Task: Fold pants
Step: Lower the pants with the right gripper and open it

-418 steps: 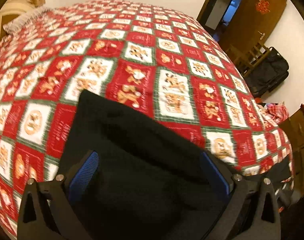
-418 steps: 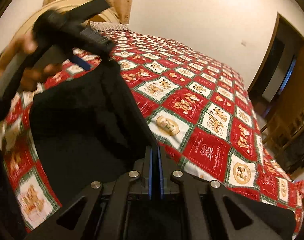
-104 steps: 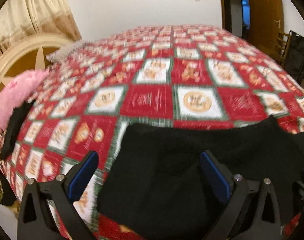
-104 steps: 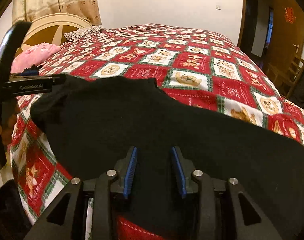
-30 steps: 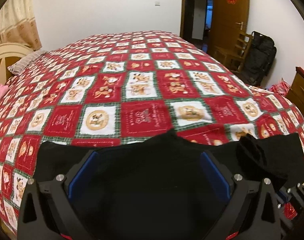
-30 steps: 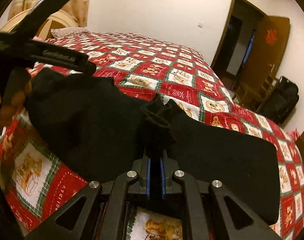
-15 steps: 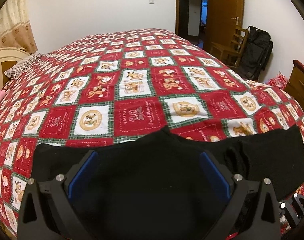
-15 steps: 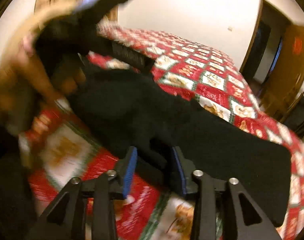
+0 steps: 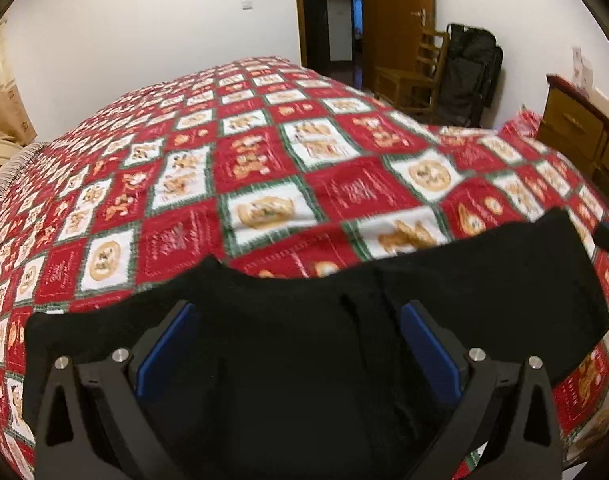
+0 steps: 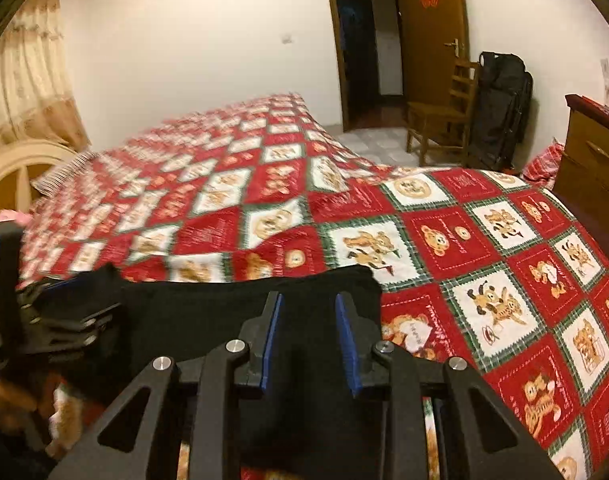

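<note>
Released a second ago, the black pants (image 10: 208, 312) lie flat beneath the right claw (image 10: 308, 320), jaws narrowing on nothing.

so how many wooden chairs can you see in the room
1. The wooden chair stands on the floor past the far side of the bed, by the open door, with a black bag beside it. Others may be out of view.

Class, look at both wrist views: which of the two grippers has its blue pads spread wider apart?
The left gripper: its pads stand far apart over the black pants. The right gripper shows a narrow, closing gap.
</note>
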Demonstrator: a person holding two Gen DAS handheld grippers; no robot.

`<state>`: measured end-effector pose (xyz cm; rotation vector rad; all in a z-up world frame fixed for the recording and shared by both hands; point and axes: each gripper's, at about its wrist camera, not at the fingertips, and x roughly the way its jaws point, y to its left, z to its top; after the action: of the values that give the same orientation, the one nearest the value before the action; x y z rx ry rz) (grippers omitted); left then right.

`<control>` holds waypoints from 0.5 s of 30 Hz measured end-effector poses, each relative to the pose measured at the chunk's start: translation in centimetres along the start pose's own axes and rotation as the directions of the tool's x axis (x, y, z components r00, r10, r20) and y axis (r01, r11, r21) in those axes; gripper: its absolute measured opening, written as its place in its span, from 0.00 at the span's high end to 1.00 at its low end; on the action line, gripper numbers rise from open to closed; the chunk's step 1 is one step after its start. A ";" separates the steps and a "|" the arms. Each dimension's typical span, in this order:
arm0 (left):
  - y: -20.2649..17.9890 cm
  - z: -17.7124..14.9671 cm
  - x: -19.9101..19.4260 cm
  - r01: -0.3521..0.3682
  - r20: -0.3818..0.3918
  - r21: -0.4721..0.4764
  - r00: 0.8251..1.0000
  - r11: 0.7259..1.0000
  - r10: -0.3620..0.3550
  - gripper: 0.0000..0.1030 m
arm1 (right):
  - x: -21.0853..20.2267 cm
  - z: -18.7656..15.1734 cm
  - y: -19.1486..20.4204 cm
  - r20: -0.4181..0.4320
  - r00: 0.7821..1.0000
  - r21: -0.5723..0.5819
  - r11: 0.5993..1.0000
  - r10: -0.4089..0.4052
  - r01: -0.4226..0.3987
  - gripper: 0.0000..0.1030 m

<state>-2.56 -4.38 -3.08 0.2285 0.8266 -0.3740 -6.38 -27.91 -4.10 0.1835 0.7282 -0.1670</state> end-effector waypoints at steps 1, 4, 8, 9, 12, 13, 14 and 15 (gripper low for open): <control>-0.3 -0.2 0.2 -0.004 -0.010 0.005 1.000 1.000 0.004 0.00 | 1.2 0.1 -0.4 -0.041 0.999 0.023 1.000 -0.021 0.022 0.72; -0.8 -0.7 1.0 -0.008 -0.045 0.011 0.999 1.000 0.009 0.00 | 4.3 -0.2 -2.7 -0.109 0.994 0.151 0.988 -0.001 0.017 0.72; -1.4 -1.4 1.6 0.006 -0.069 0.015 0.998 1.000 -0.005 0.00 | 5.2 0.1 -4.0 -0.108 0.993 0.207 0.978 0.038 -0.014 0.72; -1.5 -1.5 1.6 0.008 -0.068 0.016 0.998 1.000 -0.007 0.00 | 5.1 0.0 -3.9 -0.107 0.994 0.204 0.979 0.035 -0.013 0.72; -2.0 -1.6 1.8 0.013 -0.071 0.025 0.997 1.000 -0.011 0.00 | 5.1 0.1 -3.5 -0.111 0.994 0.192 0.981 0.022 0.000 0.72; -2.0 -1.6 1.9 0.012 -0.071 0.024 0.997 1.000 -0.010 0.00 | 5.0 0.1 -3.3 -0.111 0.994 0.196 0.981 0.011 0.010 0.72; -2.0 -1.6 1.9 0.011 -0.073 0.023 0.997 1.000 -0.010 0.00 | 4.6 0.1 -3.0 -0.107 0.994 0.194 0.981 -0.004 0.025 0.72; -2.0 -1.5 1.8 0.011 -0.075 0.024 0.997 1.000 -0.009 0.00 | 4.0 0.1 -2.6 -0.095 0.995 0.183 0.982 -0.021 0.038 0.72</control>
<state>-3.27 -6.06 -5.54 0.2624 0.8980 -0.3873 -3.93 -30.77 -6.94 0.3595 0.8085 -0.2563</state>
